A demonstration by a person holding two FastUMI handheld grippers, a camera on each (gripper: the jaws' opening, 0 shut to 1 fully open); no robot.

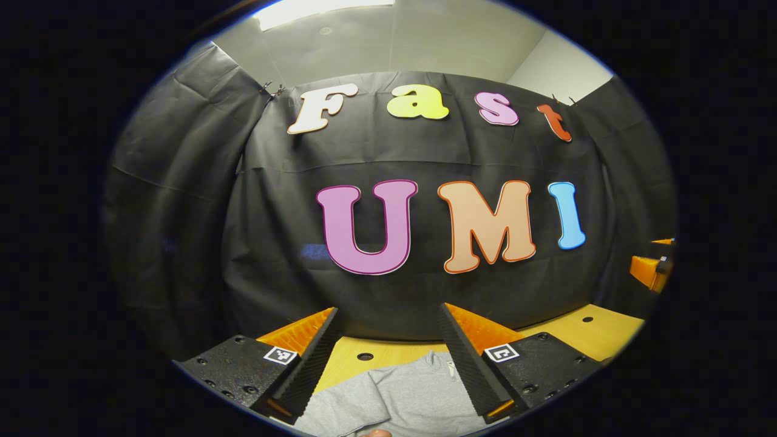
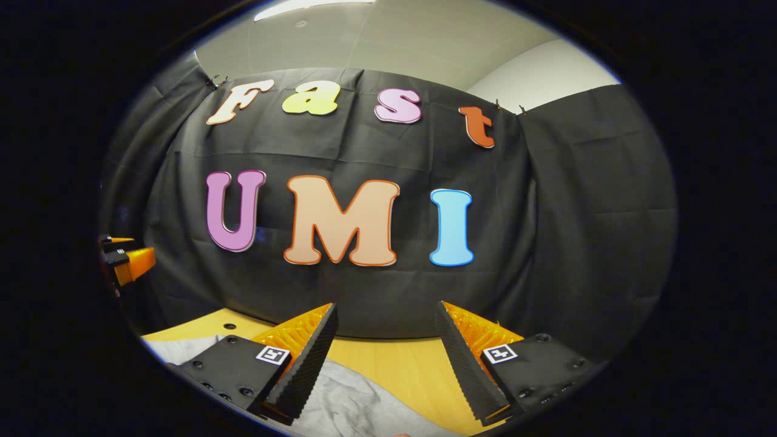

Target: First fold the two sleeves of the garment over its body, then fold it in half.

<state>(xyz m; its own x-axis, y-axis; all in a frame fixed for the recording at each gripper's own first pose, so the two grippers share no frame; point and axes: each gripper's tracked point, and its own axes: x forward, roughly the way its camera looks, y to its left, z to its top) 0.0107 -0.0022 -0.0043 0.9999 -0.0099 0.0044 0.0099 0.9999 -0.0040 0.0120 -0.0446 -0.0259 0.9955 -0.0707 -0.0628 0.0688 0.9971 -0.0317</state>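
A grey garment lies flat on the wooden table, its collar with a small zip pointing toward the far wall. My left gripper hovers open above it, fingers wide apart with nothing between them. In the right gripper view the grey garment shows under and left of my right gripper, which is also open and holds nothing. The left gripper appears at the far left edge of the right gripper view, and the right gripper at the far right edge of the left gripper view.
The wooden table has small round holes in its top and ends at the black cloth wall behind. Bare wood stretches to the right of the garment in the right gripper view.
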